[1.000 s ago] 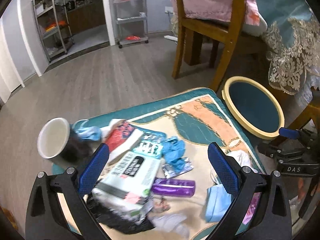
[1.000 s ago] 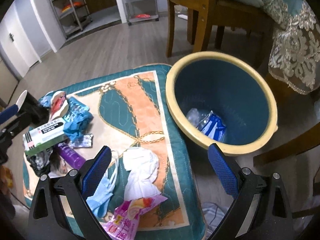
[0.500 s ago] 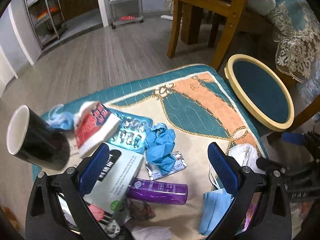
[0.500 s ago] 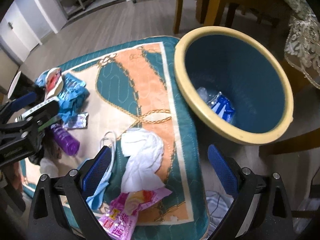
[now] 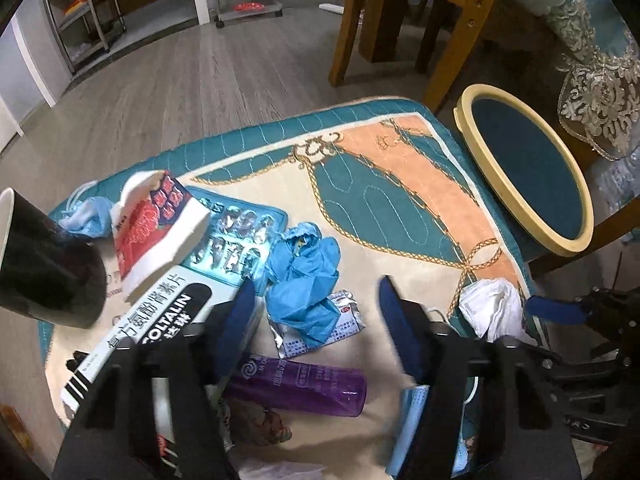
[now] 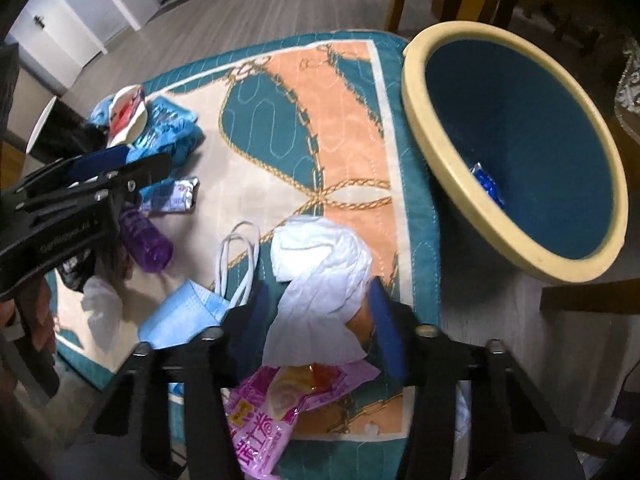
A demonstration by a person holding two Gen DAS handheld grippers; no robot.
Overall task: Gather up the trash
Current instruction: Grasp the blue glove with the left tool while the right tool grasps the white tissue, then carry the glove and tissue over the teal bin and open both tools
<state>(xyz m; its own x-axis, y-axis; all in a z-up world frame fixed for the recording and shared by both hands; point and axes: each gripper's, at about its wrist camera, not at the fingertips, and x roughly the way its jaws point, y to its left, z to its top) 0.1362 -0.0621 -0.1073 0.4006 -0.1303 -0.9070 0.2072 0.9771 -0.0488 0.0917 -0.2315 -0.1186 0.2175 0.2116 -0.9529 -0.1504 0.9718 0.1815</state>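
Observation:
Trash lies on a patterned mat (image 5: pixel 384 208). My left gripper (image 5: pixel 316 304) is open, its jaws either side of a crumpled blue glove (image 5: pixel 304 276) and a foil sachet (image 5: pixel 320 328), with a purple bottle (image 5: pixel 296 388) just below. My right gripper (image 6: pixel 316 304) is open, its jaws around a crumpled white tissue (image 6: pixel 320 276). The blue bin with a cream rim (image 6: pixel 440 128) stands right of the mat and holds a blue wrapper (image 6: pixel 486 184). The bin also shows in the left wrist view (image 5: pixel 520 204).
A medicine box (image 5: pixel 132 344), a red and white packet (image 5: pixel 156 224), a blister pack (image 5: pixel 236 240) and a black cup (image 5: pixel 44 272) lie at the left. A blue face mask (image 6: pixel 188 312) and a pink wrapper (image 6: pixel 272 412) lie near the tissue. Wooden chair legs (image 5: pixel 456 40) stand behind.
Both grippers have moved down and forward over the mat and their jaws have narrowed: the left around the blue glove, the right around the white tissue.

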